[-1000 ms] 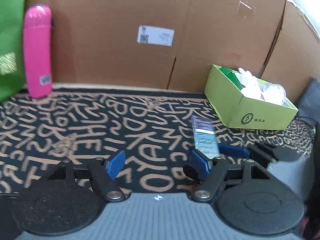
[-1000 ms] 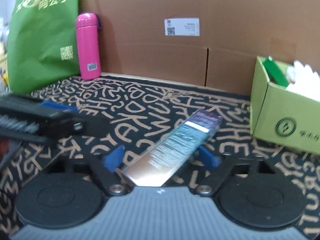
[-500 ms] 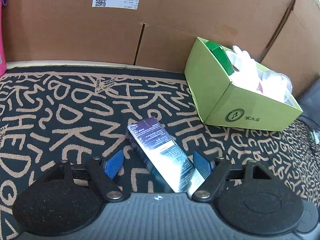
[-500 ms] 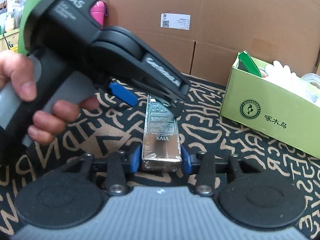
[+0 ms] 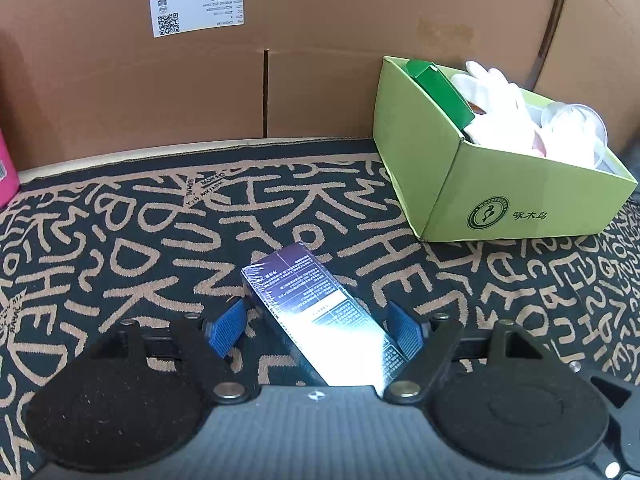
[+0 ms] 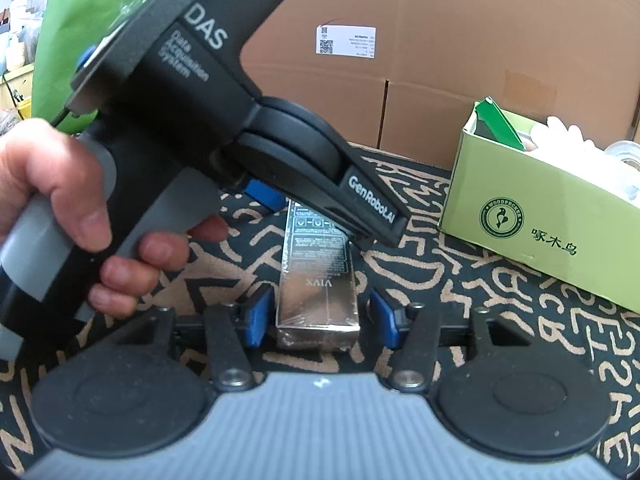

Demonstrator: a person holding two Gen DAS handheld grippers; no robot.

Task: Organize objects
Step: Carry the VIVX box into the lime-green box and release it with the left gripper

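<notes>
A long dark glossy box (image 5: 320,316) lies flat on the patterned mat; it also shows in the right wrist view (image 6: 316,276). My left gripper (image 5: 316,330) is open, its blue pads (image 5: 226,326) on either side of one end, not touching. My right gripper (image 6: 320,316) is open around the other end, with small gaps beside its pads (image 6: 256,316). The left gripper's body (image 6: 192,112), held by a hand, reaches over the box in the right wrist view. A light green open box (image 5: 504,184) stands to the right.
The green box (image 6: 540,216) holds white gloves (image 5: 500,100), a dark green carton (image 5: 440,92) and a clear cup (image 5: 576,120). Cardboard walls (image 5: 320,60) close the back and right. A pink bottle (image 5: 6,176) and a green bag (image 6: 80,20) stand at the left.
My right gripper, shut on the box half a second ago, has opened. My left gripper came in from the left over the box's far end and stays open.
</notes>
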